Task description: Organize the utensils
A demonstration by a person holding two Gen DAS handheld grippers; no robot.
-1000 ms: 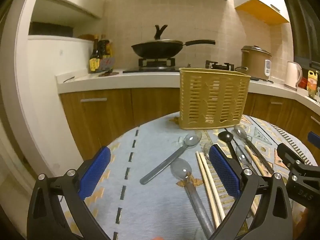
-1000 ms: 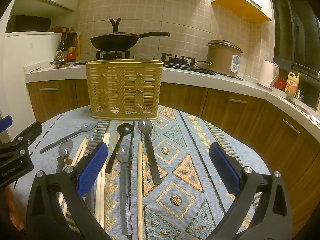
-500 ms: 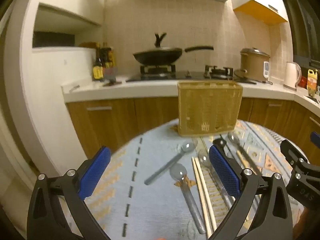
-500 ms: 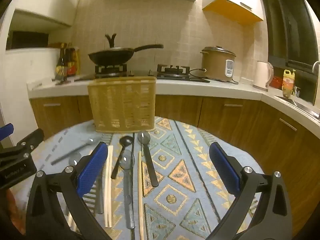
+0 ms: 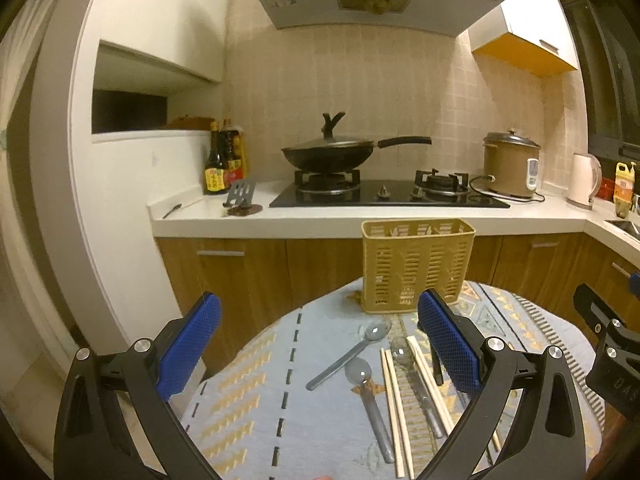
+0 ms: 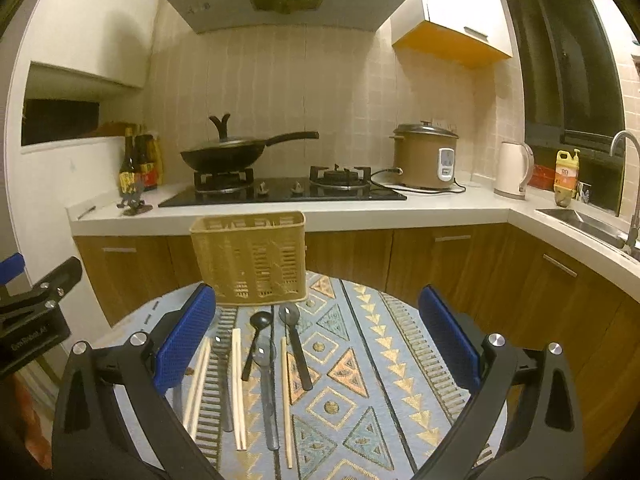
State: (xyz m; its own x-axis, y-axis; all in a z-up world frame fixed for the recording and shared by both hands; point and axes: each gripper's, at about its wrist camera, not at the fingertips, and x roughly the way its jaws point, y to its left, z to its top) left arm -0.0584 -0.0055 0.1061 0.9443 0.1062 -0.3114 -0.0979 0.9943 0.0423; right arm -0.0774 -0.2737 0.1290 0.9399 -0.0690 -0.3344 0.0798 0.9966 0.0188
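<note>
1. Left wrist view showed the left hand-held gripper [image 5: 316, 344] wide and empty above spoons [image 5: 352, 354] and chopsticks [image 5: 394, 396] lying crowded on the table [image 5: 248, 420]; one grasp could catch two.
2. Right hand-held gripper [image 6: 318, 342] was likewise wide; the light basket [image 6: 250, 258] might tip.

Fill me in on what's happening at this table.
A person holds two tongs above a patterned tablecloth, sorting utensils. Both the left tongs and right tongs are open and hold nothing. Spoons and chopsticks lie loose on the cloth in front of a yellow slotted utensil basket. No spoon is visibly in the basket yet.
</note>
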